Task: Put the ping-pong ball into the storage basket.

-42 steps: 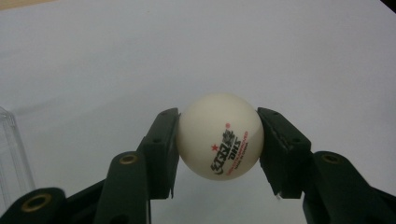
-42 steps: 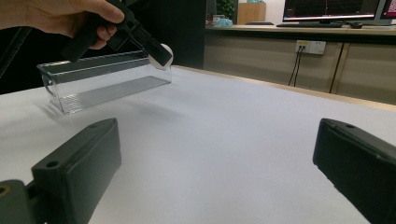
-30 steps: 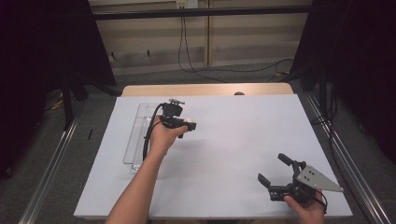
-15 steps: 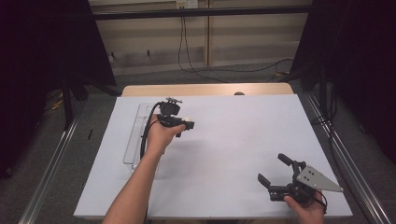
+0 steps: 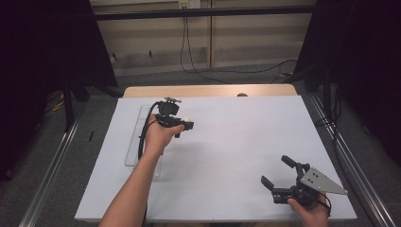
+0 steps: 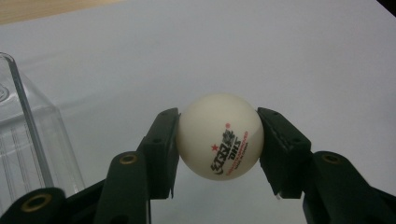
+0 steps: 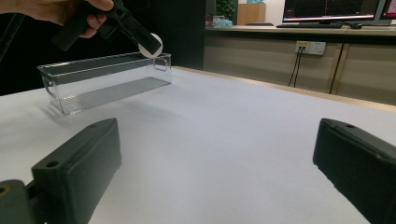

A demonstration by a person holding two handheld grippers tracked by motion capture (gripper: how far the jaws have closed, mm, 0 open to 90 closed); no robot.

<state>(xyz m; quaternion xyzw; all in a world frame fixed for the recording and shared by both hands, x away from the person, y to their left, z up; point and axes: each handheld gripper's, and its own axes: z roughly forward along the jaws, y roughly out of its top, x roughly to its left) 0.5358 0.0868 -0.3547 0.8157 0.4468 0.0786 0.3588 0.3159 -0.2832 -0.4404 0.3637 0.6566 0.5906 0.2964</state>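
Note:
A white ping-pong ball [image 6: 219, 136] with red and black print sits clamped between the jaws of my left gripper [image 6: 218, 140]. In the high view that left gripper [image 5: 185, 124] hangs above the table, just right of a clear plastic bin [image 5: 135, 142]. From the right gripper view, the ball [image 7: 152, 45] floats beside the bin's [image 7: 105, 81] far end, above its rim. My right gripper [image 5: 279, 171] rests near the table's front right corner, jaws wide apart with nothing between them; its own view shows the right gripper [image 7: 217, 168] over bare white table.
The white table top [image 5: 246, 137] stretches between the two grippers. A wooden strip [image 5: 208, 91] borders its far edge. Metal rails [image 5: 347, 161] run along both sides. Cables hang on the back wall.
My left gripper with the ball has drifted slightly toward the bin and back edge. The right gripper has stayed put.

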